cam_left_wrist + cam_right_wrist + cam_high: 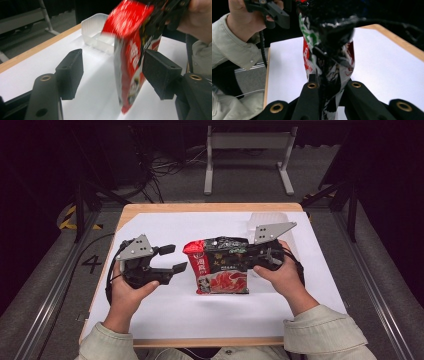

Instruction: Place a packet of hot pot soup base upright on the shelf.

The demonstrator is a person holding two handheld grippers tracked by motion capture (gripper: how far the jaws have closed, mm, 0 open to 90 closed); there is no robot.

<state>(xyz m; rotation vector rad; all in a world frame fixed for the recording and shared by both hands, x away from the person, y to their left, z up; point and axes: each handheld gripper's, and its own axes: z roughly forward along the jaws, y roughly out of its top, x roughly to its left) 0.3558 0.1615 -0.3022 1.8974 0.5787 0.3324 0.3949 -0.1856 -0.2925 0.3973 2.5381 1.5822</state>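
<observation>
The right gripper has its black jaws clamped on a crinkled, glossy red-and-black noodle packet, held upright over the middle of the white sheet. Just left of the packet, the left gripper is spread wide with nothing between its blocky, matte jaws. Behind the packet sits a clear plastic tray. The wood-edged table stands on grey floor.

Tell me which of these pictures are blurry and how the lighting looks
High view: sharp enough, white table cover brightly lit, surroundings dark. Left gripper view: the packet is smeared, most at its red top; the clear tray behind is soft, the left gripper jaws crisp. Right gripper view: the packet's black top is blurred with glare streaks, while the right gripper jaws stay sharp.
</observation>
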